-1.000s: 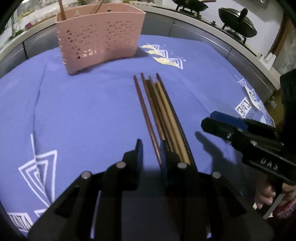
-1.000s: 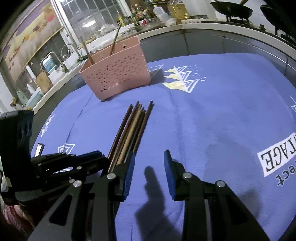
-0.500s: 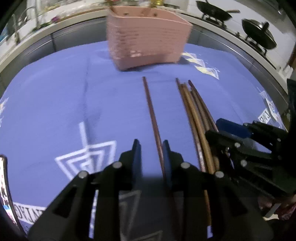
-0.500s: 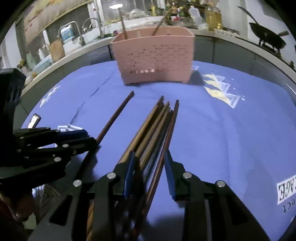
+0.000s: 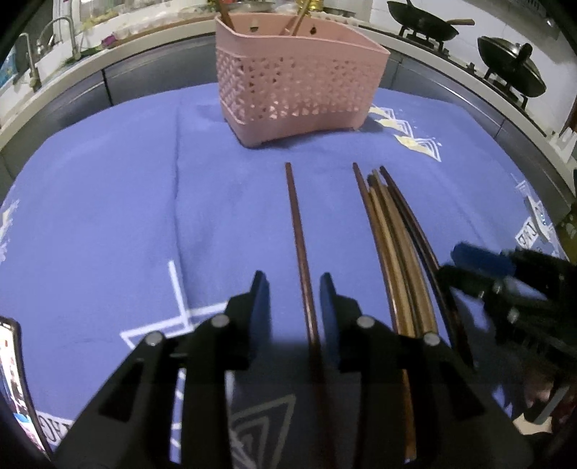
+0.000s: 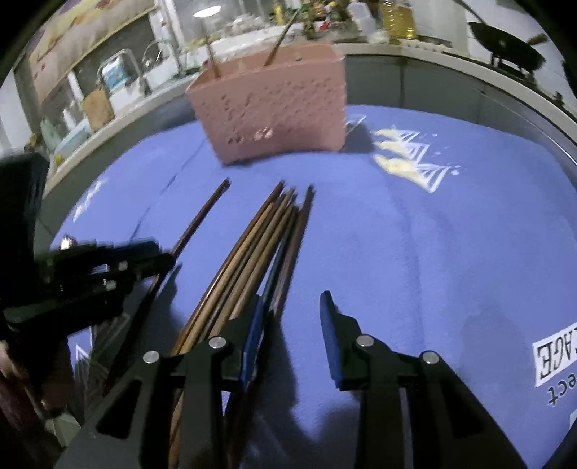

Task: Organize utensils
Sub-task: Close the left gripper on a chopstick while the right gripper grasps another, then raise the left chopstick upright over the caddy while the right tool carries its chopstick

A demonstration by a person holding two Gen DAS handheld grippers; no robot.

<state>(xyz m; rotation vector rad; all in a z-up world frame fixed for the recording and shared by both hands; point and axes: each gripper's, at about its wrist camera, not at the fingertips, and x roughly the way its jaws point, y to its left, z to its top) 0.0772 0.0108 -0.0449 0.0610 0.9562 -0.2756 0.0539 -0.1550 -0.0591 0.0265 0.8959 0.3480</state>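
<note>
A pink perforated utensil basket [image 5: 299,86] stands at the far side of the blue cloth, with a few sticks in it; it also shows in the right wrist view [image 6: 270,104]. One dark brown chopstick [image 5: 299,245] lies apart from the rest, and my left gripper [image 5: 294,288] is open with its jaws on either side of it. A bundle of several chopsticks [image 5: 396,252] lies to its right, also in the right wrist view [image 6: 252,259]. My right gripper [image 6: 290,314] is open, its left jaw beside the bundle's right edge.
Blue patterned cloth [image 5: 108,216] covers the table. A phone [image 5: 10,378] lies at the left edge. Woks [image 5: 429,25] sit on the stove behind, with a sink [image 6: 122,72] and bottles along the back counter. A printed label [image 6: 555,360] is at the right.
One chopstick has been drawn left, away from the bundle, and now lies between my left jaws. My right gripper has shifted right, off the bundle.
</note>
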